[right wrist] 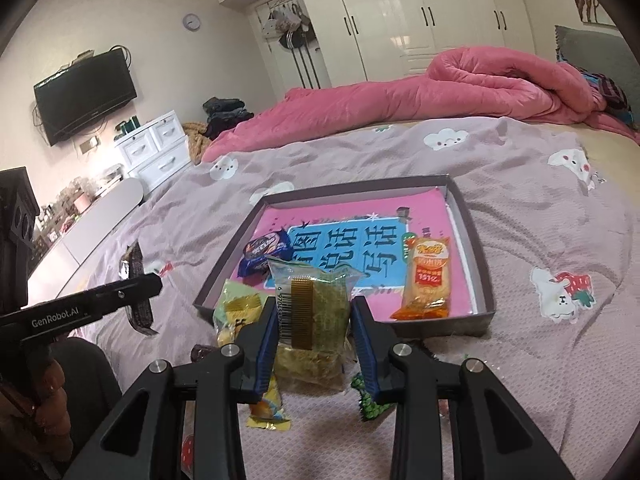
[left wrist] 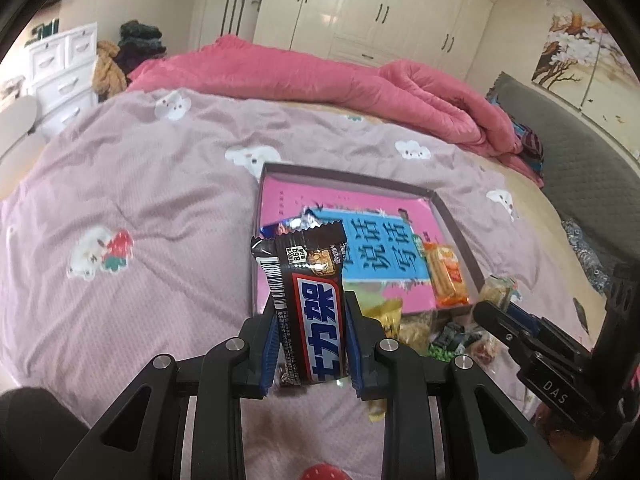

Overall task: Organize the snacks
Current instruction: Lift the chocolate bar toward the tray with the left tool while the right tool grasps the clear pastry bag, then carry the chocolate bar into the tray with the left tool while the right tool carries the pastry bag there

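Left gripper: closed on a black chocolate bar; both blue pads press the wrapper's long edges. The bar stands nearly upright in the jaws, its crimped top end toward the tray, lifted clear of the bed.
Right gripper: clamped on a clear-wrapped greenish pastry, barcode side up; the packet's upper edge overlaps the near wall of the tray in the right wrist view.
Tray: shallow grey cardboard box lid lying flat on the bed, lined with a pink and blue printed sheet bearing large characters.
Tray contents: an orange biscuit packet lies lengthwise near the right wall; a blue-wrapped snack lies toward the near left corner. The two are well apart.
Loose snacks: a yellow packet rests just outside the tray's near left corner, beside the right gripper's left finger; a green packet shows under its right finger. In the left wrist view several more small packets cluster on the bed against the tray's near edge.
Bed: covered by a mauve quilt with cloud and strawberry prints; a pink duvet is bunched along its far side.
Background: white wardrobe, white drawer unit, wall-mounted television.
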Tool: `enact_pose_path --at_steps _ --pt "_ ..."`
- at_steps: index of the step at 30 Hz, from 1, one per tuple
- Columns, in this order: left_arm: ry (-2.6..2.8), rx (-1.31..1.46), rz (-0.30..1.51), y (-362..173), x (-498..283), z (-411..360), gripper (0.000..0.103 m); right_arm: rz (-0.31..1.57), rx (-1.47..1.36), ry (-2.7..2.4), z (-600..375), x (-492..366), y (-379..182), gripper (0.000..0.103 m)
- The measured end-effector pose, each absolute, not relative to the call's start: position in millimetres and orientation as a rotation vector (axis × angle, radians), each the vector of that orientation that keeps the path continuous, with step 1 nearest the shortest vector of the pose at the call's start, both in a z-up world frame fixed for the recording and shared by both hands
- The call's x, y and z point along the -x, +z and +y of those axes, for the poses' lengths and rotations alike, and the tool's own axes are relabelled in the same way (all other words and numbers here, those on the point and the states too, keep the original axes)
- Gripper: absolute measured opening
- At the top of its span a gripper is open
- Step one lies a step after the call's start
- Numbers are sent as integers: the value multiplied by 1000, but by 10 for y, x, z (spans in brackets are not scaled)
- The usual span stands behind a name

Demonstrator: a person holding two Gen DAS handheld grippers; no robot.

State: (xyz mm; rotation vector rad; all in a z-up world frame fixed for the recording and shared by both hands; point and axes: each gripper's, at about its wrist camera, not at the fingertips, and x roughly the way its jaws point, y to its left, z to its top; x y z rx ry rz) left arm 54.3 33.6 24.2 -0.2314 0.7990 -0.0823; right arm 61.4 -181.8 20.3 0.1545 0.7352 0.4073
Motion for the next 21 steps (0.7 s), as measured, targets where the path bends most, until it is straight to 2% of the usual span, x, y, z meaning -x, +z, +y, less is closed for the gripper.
enact_pose_path --at_steps 21 --pt "-65 232 760 220 -888 501 29 673 -221 319 -2167 -780 327 36"
